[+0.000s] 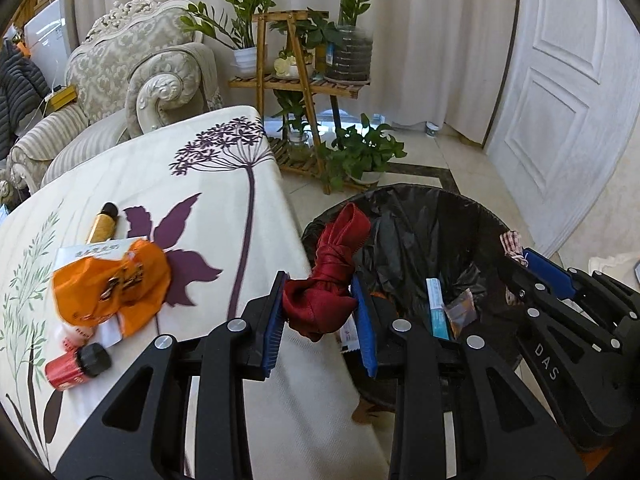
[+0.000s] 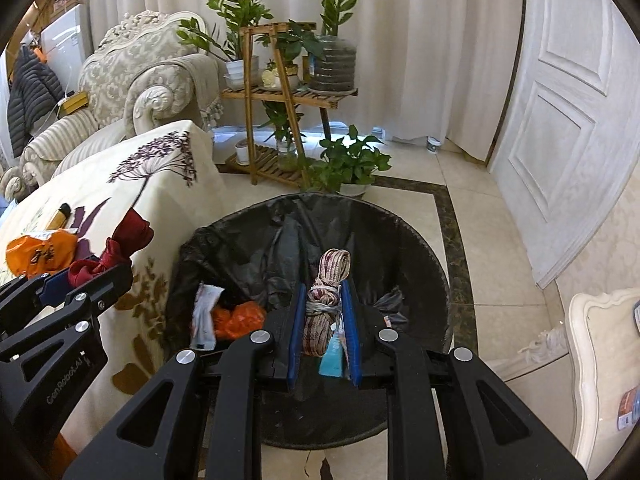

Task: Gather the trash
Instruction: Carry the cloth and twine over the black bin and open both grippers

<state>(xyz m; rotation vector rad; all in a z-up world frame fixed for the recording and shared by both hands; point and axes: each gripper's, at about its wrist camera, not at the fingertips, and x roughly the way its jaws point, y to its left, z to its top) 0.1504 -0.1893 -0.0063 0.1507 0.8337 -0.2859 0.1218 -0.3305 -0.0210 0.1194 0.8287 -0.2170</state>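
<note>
While the right gripper [image 2: 324,312], clamped on a rope bundle [image 2: 325,300], hangs over the bin [image 2: 436,264], the left gripper [image 1: 320,308] pinches red cloth [image 1: 328,284] near the bin's tabletop-side rim.

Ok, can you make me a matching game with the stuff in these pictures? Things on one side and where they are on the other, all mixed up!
Things:
1. red ribbon
2. striped rope bundle
3. orange bag
4. blue and white wrapper

Places:
A. lying on the flowery tablecloth
B. down inside the black trash bin
C. squeezed in the left claw
D. squeezed in the right claw, over the bin

Pairs: 1-C, 2-D, 3-A, 4-B
</note>
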